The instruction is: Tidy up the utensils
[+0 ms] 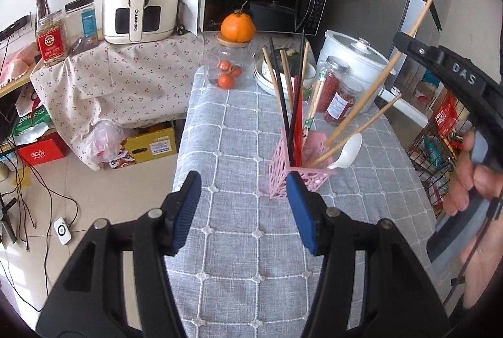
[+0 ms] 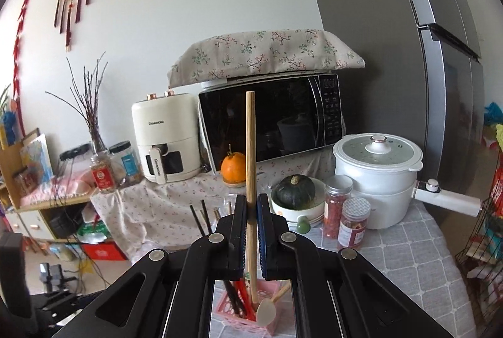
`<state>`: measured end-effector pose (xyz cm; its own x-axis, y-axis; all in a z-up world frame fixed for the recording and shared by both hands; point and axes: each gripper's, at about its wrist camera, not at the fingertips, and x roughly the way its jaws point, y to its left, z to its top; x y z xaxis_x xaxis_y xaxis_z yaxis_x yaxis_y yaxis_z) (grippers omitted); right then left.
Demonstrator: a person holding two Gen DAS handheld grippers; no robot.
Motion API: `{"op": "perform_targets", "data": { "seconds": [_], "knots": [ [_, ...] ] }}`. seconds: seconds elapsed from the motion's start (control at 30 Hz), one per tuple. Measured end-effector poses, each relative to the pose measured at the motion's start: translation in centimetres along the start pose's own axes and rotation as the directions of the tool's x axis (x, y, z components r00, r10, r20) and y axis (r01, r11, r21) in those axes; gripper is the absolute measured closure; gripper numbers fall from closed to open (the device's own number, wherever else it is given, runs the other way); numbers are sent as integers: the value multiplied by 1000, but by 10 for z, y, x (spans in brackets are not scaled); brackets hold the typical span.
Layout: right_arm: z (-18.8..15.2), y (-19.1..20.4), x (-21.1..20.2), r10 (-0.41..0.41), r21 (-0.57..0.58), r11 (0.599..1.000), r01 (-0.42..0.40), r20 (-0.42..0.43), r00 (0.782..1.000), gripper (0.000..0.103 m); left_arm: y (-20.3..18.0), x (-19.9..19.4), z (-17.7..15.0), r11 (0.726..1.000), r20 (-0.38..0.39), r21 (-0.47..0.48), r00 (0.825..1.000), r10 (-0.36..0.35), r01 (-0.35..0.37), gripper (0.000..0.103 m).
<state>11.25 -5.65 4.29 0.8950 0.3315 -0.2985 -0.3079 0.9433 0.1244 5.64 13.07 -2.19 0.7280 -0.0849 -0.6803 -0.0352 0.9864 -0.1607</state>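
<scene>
A pink openwork basket [image 1: 309, 177] stands on the grey checked tablecloth [image 1: 239, 124]. It holds black, red and wooden chopsticks [image 1: 294, 118] and a white spoon [image 1: 347, 151]. My left gripper [image 1: 245, 207] is open just in front of the basket with nothing between its blue pads. One blue pad [image 1: 300, 209] sits near the basket's front corner. My right gripper [image 2: 251, 207] is shut on a long wooden chopstick [image 2: 250, 146]. The stick stands nearly upright with its lower end inside the basket [image 2: 234, 317], beside the spoon [image 2: 267, 313]. In the left wrist view the right gripper [image 1: 405, 42] and the hand holding it come in from the right.
Behind the basket stand two red-filled jars [image 1: 339, 92], stacked bowls [image 1: 267, 77] with a dark squash [image 2: 295, 187], a glass jar [image 1: 229, 67] topped by an orange, and a white pot [image 2: 377, 171]. Microwave [image 2: 270, 121], air fryer [image 2: 165, 136], fridge [image 2: 440, 55] and a wire rack [image 1: 440, 133] surround the table.
</scene>
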Motion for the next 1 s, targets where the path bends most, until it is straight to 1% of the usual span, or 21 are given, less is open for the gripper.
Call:
{"op": "perform_targets", "data": {
  "seconds": [0.1,0.17,0.23,0.3,0.37,0.4,0.43,0.47,0.5,0.57,0.6,0.63,0.67,0.7,0.73,0.77,0.8,0.83,0.87,1.0],
  "knots": [
    [-9,-1,16,-31,-21,999,31,-9,999,97,-1,0,-2,1000,-11,16,1000,-6,6,45],
    [-15,-3,28,-42,-15,999,42,-33,999,97,-3,1,-2,1000,-13,26,1000,-7,7,45],
    [-21,-8,36,-45,1,999,45,-57,997,96,-4,2,-2,999,-15,34,1000,-5,6,41],
    [-22,-14,40,-28,36,999,31,-72,997,95,-6,2,-2,999,-15,38,1000,-3,3,37],
    [-21,-20,38,-10,73,997,16,-77,997,88,-8,2,-3,999,-13,41,1000,-2,3,30],
    [-19,-23,34,-5,84,996,10,-70,998,82,-9,1,-3,999,-11,42,1000,-1,1,26],
    [-16,-24,29,1,89,996,4,-61,998,74,-11,0,-3,999,-9,41,1000,1,-1,23],
    [-13,-26,23,5,94,996,0,-52,999,70,-12,-1,-3,999,-9,40,1000,5,-5,22],
    [-9,-28,17,8,98,995,-4,-40,999,62,-14,-1,-3,999,-10,38,1000,8,-7,21],
    [-1,-32,2,18,108,994,-15,-24,1000,55,-18,-3,-3,999,-10,33,1000,14,-13,19],
    [2,-34,-6,15,111,994,-13,-24,1000,50,-20,-5,-3,999,-10,30,1000,17,-17,17],
    [5,-37,-14,8,114,994,-5,-25,1000,42,-22,-6,-3,1000,-9,24,1000,19,-19,14],
    [8,-39,-22,-2,113,994,5,-27,1000,37,-24,-8,-3,1000,-8,16,1000,21,-21,12],
    [10,-41,-31,-18,109,994,21,-30,999,28,-25,-11,-4,1000,-10,5,1000,25,-25,8],
    [12,-43,-40,-39,102,994,42,-32,999,21,-28,-13,-4,1000,-9,-5,1000,27,-27,4],
    [13,-45,-48,-63,94,993,66,-35,997,18,-31,-16,-5,999,-7,-13,1000,29,-29,3],
    [13,-47,-57,-94,86,992,97,-42,995,13,-35,-19,-6,999,-7,-15,999,42,-42,1],
    [12,-49,-64,-126,80,988,130,-54,991,4,-40,-23,-8,998,-5,-12,998,57,-57,1],
    [10,-52,-71,-149,75,985,153,-64,987,0,-46,-27,-9,998,2,-7,998,62,-62,1],
    [-2,-60,-100,-184,44,981,189,-107,977,0,-67,-45,-15,998,21,34,998,57,-58,1]
  ]
}}
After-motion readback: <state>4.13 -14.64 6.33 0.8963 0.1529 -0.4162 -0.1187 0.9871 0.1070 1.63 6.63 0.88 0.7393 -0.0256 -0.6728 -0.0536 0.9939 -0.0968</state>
